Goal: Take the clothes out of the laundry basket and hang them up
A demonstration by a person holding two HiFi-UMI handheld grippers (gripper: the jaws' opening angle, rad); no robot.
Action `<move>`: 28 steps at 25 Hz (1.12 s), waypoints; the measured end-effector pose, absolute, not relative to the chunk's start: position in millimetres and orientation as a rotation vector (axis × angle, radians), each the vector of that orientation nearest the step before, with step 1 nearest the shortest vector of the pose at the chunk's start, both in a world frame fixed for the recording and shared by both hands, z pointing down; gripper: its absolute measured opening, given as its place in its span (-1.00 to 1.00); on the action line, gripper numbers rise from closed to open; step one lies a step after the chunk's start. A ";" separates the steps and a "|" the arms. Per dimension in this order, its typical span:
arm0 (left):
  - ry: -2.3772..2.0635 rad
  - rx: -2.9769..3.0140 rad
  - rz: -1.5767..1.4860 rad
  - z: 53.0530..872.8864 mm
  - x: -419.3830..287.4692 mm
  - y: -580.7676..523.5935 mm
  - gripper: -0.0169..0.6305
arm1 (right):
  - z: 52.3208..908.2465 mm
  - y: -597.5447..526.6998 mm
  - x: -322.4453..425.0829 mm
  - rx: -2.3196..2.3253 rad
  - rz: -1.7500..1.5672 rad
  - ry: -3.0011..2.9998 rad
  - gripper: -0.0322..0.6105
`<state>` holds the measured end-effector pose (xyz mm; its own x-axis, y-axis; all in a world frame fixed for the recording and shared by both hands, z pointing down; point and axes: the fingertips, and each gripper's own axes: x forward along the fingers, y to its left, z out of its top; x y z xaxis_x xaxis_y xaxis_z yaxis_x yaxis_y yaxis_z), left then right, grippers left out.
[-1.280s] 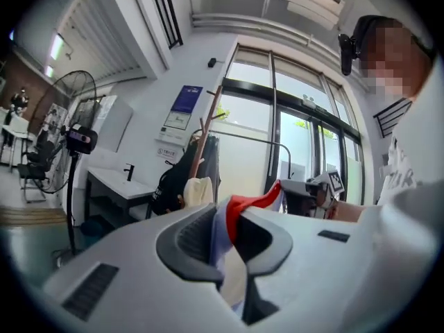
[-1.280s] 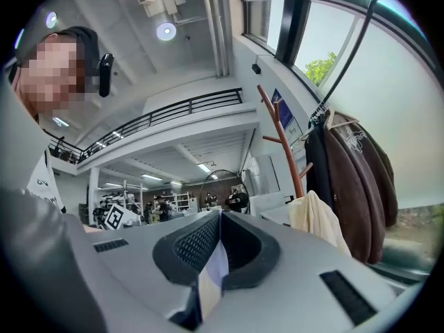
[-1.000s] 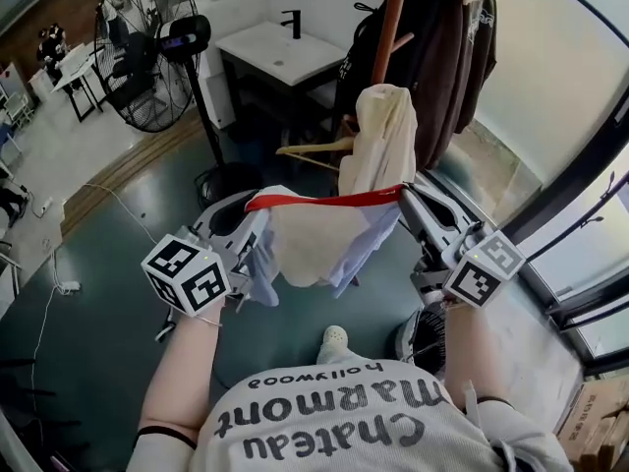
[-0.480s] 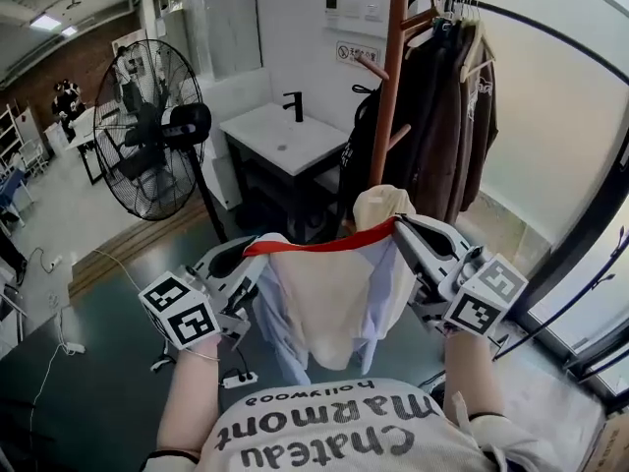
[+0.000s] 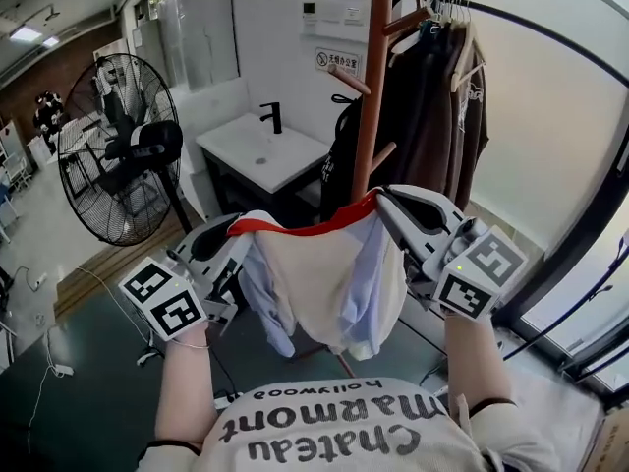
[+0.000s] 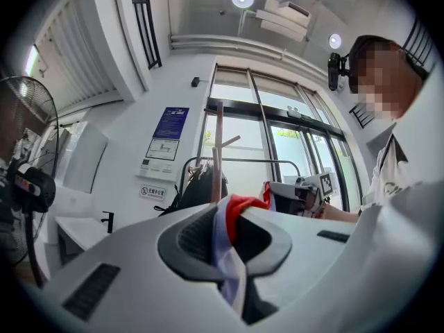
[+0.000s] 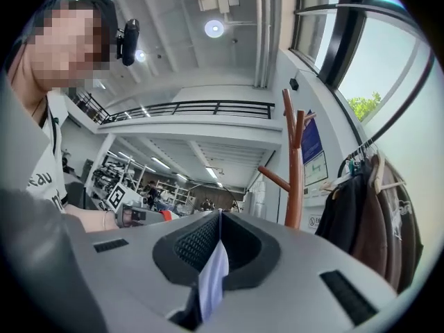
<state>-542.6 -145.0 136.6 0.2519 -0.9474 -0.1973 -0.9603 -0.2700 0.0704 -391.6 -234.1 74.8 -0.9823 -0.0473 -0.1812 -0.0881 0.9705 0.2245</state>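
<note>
A garment of cream and pale blue cloth, edged along its top by a red band, is held stretched between the two grippers at the middle of the head view; the band runs taut from jaw to jaw, and the cloth below it hangs in loose folds clear of the floor. The left gripper is clamped on the red and blue edge, which is seen pinched between its dark pads in the left gripper view; the right gripper is closed on a thin fold of pale blue cloth, shown between its pads in the right gripper view. Just behind the garment, at 12 o'clock, the reddish wooden coat stand rises with its pegs angled upward; whether the cloth touches the pole cannot be told. At 1 to 2 o'clock a black clothes rail is hung with dark garments on hangers, near the right gripper; at 3 to 4 o'clock the space is bounded by a window. At 10 o'clock a standing fan is set well apart, and open dark floor lies at 8 o'clock. At 11 o'clock a white washbasin with a black tap is seen.
</note>
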 end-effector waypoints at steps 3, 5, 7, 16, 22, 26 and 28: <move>1.835 -2.424 0.314 127.0 -550.5 -159.9 -0.82 | 72.1 -244.2 -399.0 -0.183 0.373 2.941 -0.80; 1.819 -2.408 0.341 118.7 -558.1 -171.6 -0.82 | 69.1 -250.0 -401.2 -0.252 0.416 2.933 -0.80; 1.792 -2.404 0.384 108.6 -568.9 -188.9 -0.82 | 64.8 -259.2 -405.8 -0.308 0.446 2.921 -0.80; 1.404 -2.525 0.372 31.5 -588.1 -247.8 -0.82 | 3.6 -286.0 -406.3 -0.639 0.650 2.786 -0.80; 1.117 -2.614 0.308 -13.8 -583.1 -273.8 -0.82 | -34.6 -293.4 -403.2 -0.777 0.666 2.712 -0.80; 1.025 -2.605 0.221 -41.1 -582.8 -299.4 -0.82 | -59.4 -300.7 -404.2 -0.877 0.739 2.668 -0.80; 1.002 -2.577 0.202 -55.0 -581.9 -307.4 -0.82 | -71.0 -302.9 -401.0 -0.934 0.784 2.631 -0.80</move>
